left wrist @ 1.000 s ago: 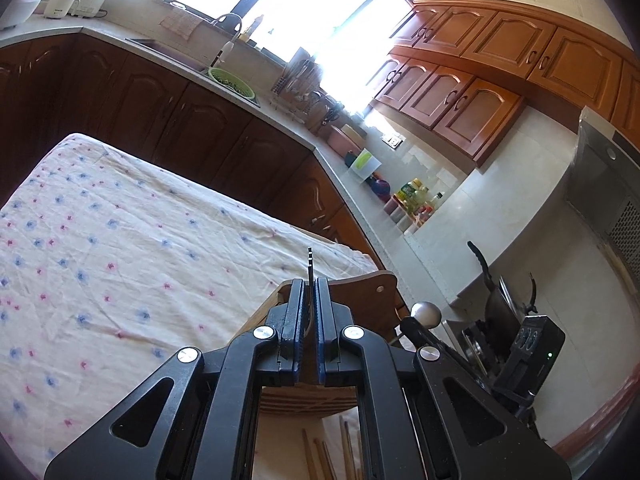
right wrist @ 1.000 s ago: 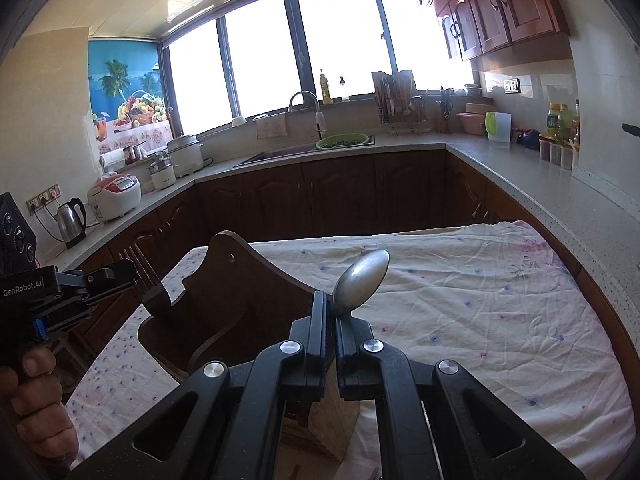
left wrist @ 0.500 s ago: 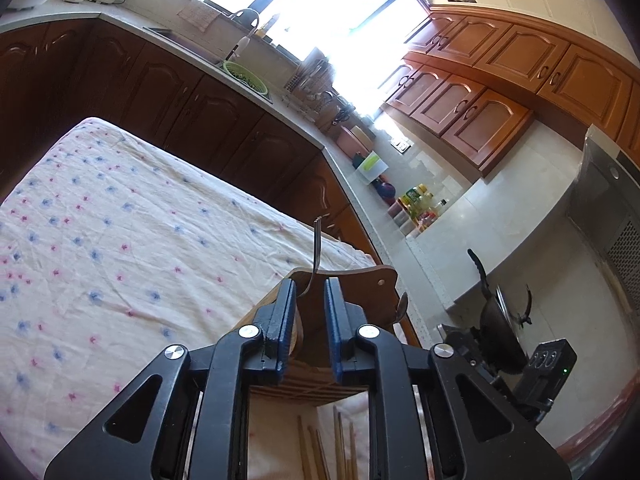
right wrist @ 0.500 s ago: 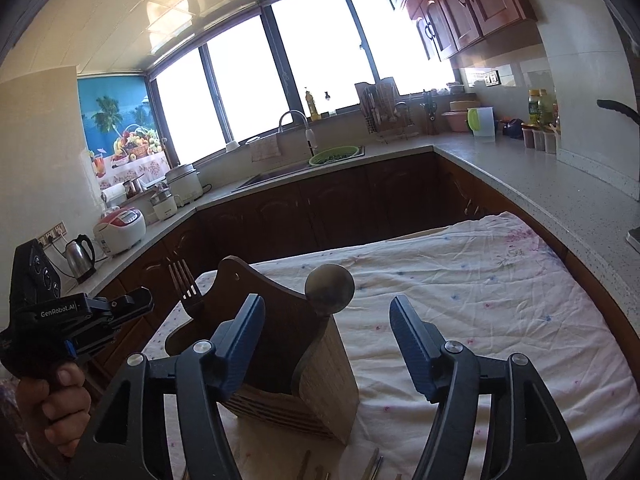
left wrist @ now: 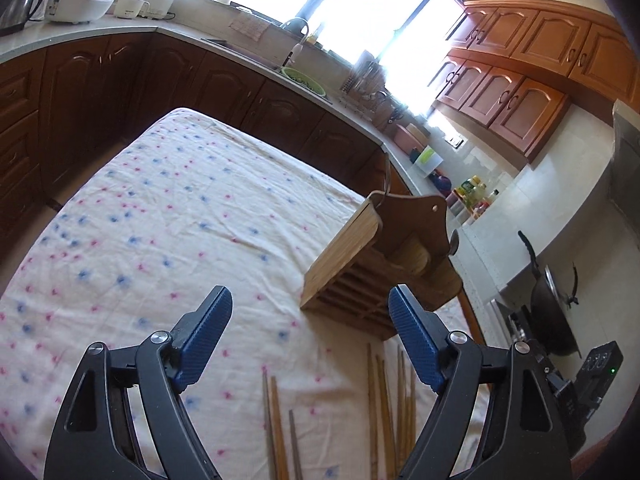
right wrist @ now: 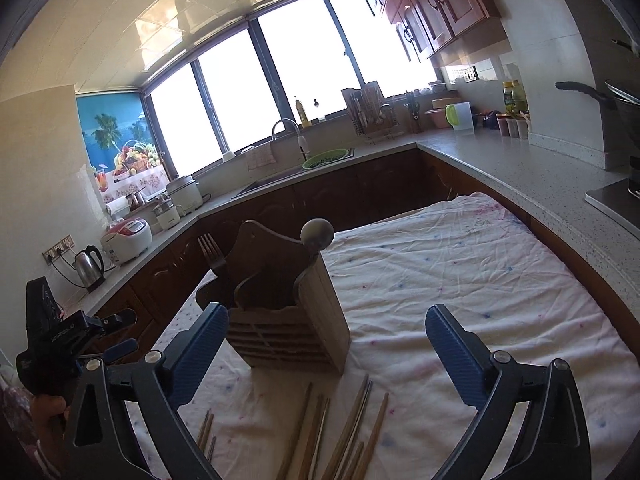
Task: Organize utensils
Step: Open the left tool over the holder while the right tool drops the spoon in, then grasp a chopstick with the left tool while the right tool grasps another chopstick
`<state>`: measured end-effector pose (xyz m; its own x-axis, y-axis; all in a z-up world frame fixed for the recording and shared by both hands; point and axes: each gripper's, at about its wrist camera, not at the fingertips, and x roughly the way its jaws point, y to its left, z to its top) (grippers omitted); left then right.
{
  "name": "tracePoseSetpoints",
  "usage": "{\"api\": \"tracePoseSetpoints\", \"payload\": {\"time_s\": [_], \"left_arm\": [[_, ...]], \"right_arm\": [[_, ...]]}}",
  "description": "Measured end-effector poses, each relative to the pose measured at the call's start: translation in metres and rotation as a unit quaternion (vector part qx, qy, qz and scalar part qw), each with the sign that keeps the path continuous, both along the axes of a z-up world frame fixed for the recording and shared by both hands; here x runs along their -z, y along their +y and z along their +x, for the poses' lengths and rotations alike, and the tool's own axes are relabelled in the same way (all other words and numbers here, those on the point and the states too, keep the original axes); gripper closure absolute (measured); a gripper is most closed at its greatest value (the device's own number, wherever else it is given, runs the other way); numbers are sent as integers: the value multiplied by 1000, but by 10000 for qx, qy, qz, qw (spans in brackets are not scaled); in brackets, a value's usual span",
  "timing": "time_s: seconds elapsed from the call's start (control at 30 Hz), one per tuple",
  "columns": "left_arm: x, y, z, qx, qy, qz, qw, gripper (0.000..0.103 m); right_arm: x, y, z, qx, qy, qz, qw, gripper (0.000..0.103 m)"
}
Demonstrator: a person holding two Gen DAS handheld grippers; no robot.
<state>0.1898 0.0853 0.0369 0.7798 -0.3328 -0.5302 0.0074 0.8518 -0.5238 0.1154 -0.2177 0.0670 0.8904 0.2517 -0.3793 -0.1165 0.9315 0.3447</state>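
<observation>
Chopsticks (right wrist: 352, 420) loose on your cloth-covered worktop (right wrist: 460, 280) near its front edge, wooden holder (right wrist: 296, 320) just behind with fork (right wrist: 210, 248) and spoon (right wrist: 317, 232), your left gripper (left wrist: 310, 336) and right gripper (right wrist: 322, 344) fingers just spread wide, holding nothing.

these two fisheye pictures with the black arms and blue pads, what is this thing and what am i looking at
There is no robot here. A person holds a two-finger tool in each hand, and a camera on each looks forward along its fingers.

One picture is from the left hand-held gripper, the other from the right hand-held gripper. Both have just been opening, stand wide open and hold nothing. The right view also catches the left tool and the person's hand.

Both look at a table under a flowered cloth. On it stands a wooden utensil holder with a fork and a spoon in it. Loose chopsticks lie on the cloth in front.
</observation>
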Motion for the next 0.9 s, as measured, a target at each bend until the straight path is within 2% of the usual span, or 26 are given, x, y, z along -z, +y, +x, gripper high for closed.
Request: {"api": "tracePoseSetpoints", "payload": {"time_s": [0.3, 0.5, 0.67, 0.77, 0.9], "left_arm": [[27, -11, -46, 4, 215, 825, 9964, 21], [43, -23, -52, 73, 520, 1277, 9904, 21], [49, -23, -51, 60, 693, 1417, 9875, 21], [50, -23, -48, 98, 791, 1480, 9858, 24], [54, -28, -42, 278, 948, 1513, 9835, 36]], "right_arm": [[30, 3, -39, 1, 392, -29, 9992, 3], [42, 7, -48, 18, 561, -157, 9983, 3], [49, 15, -50, -78, 621, -279, 9976, 5], [50, 23, -48, -224, 656, -325, 9971, 16], [55, 32, -40, -386, 847, -283, 9953, 42]]}}
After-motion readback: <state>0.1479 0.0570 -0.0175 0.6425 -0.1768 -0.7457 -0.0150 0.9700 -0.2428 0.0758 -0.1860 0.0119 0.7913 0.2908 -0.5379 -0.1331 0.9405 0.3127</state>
